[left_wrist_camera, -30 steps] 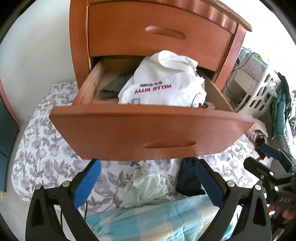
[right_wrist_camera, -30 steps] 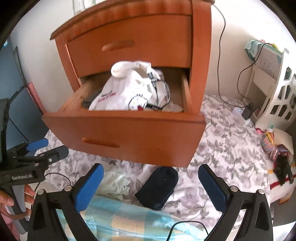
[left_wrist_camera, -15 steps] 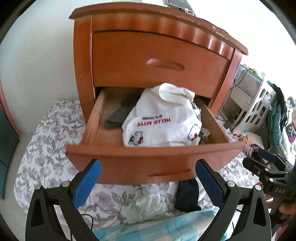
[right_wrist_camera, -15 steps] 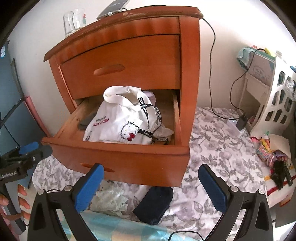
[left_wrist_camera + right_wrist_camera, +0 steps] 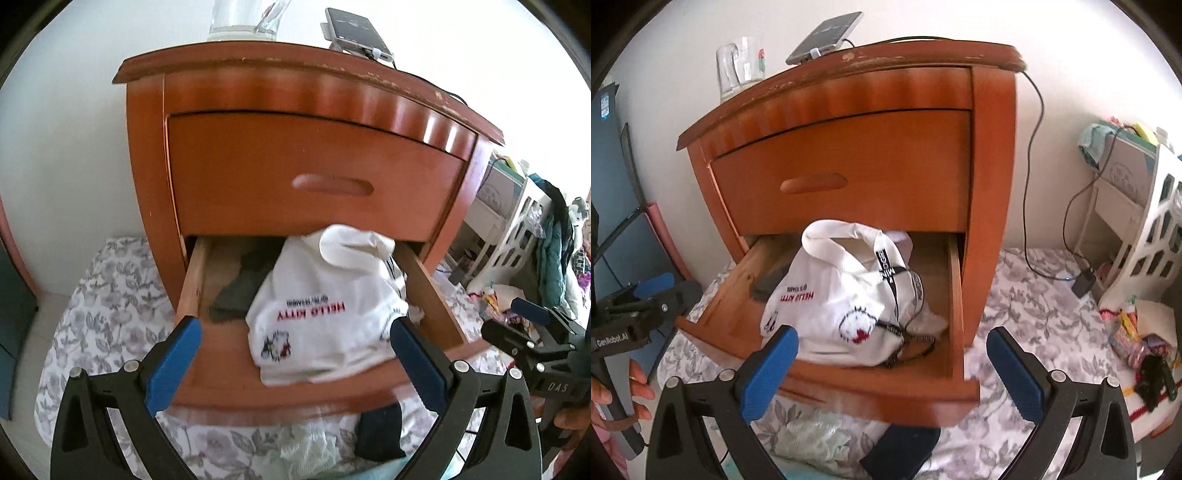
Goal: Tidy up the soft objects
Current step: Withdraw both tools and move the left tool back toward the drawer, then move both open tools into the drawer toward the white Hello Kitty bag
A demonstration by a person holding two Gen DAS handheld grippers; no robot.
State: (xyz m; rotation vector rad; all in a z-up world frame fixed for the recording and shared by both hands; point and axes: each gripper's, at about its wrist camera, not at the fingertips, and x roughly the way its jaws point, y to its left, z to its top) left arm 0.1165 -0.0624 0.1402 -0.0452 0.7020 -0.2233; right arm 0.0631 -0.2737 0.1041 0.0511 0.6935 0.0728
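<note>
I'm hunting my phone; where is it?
In both views the phone lies atop the nightstand, near its back edge, right of the glass mug.

Both wrist views face the open drawer (image 5: 317, 384) closely.

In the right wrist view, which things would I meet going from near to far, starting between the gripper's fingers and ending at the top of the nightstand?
Dark blue sock on the floral bedding → open lower drawer front → white Hello Kitty bag inside that drawer → closed upper drawer → phone on the nightstand top.
</note>
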